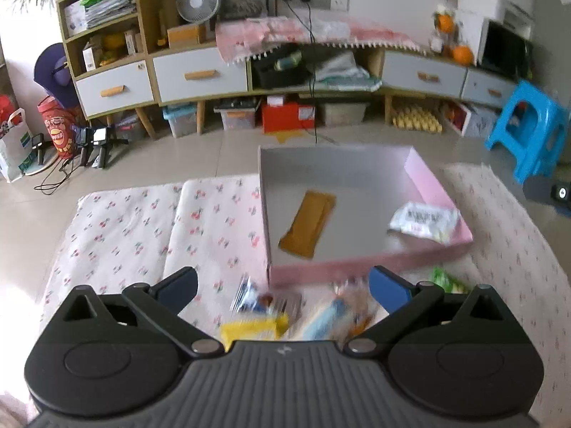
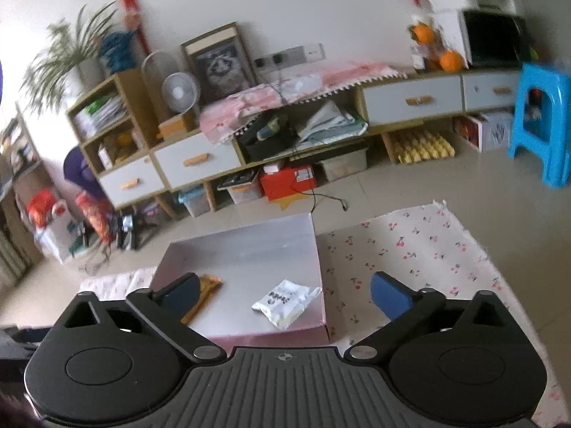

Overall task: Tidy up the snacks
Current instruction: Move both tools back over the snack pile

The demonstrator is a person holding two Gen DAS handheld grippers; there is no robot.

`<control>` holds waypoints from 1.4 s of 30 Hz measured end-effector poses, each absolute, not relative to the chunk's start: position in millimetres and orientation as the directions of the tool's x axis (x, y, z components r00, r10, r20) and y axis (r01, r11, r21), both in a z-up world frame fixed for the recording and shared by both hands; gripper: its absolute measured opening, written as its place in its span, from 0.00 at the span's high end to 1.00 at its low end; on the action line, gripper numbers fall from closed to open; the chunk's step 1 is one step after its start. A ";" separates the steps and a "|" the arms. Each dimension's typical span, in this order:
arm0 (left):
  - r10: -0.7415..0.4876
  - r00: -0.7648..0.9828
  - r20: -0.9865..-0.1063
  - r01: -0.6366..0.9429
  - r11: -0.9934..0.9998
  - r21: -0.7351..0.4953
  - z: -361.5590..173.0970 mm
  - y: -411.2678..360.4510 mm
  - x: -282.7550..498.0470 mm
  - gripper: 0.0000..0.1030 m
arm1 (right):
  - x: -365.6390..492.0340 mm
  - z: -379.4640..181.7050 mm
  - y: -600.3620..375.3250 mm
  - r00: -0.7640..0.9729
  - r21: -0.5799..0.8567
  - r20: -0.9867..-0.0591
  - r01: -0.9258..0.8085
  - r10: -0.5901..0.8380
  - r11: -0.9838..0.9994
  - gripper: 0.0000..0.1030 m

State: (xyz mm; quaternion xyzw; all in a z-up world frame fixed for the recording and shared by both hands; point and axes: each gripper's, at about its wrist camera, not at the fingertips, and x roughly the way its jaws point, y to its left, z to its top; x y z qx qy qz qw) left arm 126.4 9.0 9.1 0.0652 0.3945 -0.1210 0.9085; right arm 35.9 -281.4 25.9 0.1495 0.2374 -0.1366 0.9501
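Both tongs are spread wide and empty. The loose snacks point(image 1: 264, 310) are seen just outside the pink box's point(image 1: 357, 267) near wall, directly beneath the left tongs point(image 1: 282, 285); the right tongs point(image 2: 285, 294) are held over the box itself, farther from the snacks.

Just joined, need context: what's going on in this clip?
A person with a gripper in each hand is sorting snacks into a pink box on a cherry-print cloth. A brown packet and a white packet already lie inside. The left gripper and right gripper are both open and empty; more snacks wait outside the box.
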 end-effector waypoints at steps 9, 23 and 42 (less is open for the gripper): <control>-0.159 0.712 -0.684 0.258 0.965 0.044 -1.1 32.3 84.8 0.01 | 2.0 7.5 -254.1 0.850 0.109 -0.499 0.255 -0.169 0.961 0.00; -0.152 0.695 -0.703 0.334 0.934 0.129 -28.9 55.3 68.8 0.01 | -31.5 -31.7 -209.0 0.818 -0.114 -0.560 0.082 -0.132 0.990 0.00; -0.195 0.508 -0.839 0.504 0.857 0.106 -67.5 26.0 42.3 0.06 | -30.6 -59.5 -189.8 0.661 -0.003 -0.750 -0.002 -0.001 1.000 0.00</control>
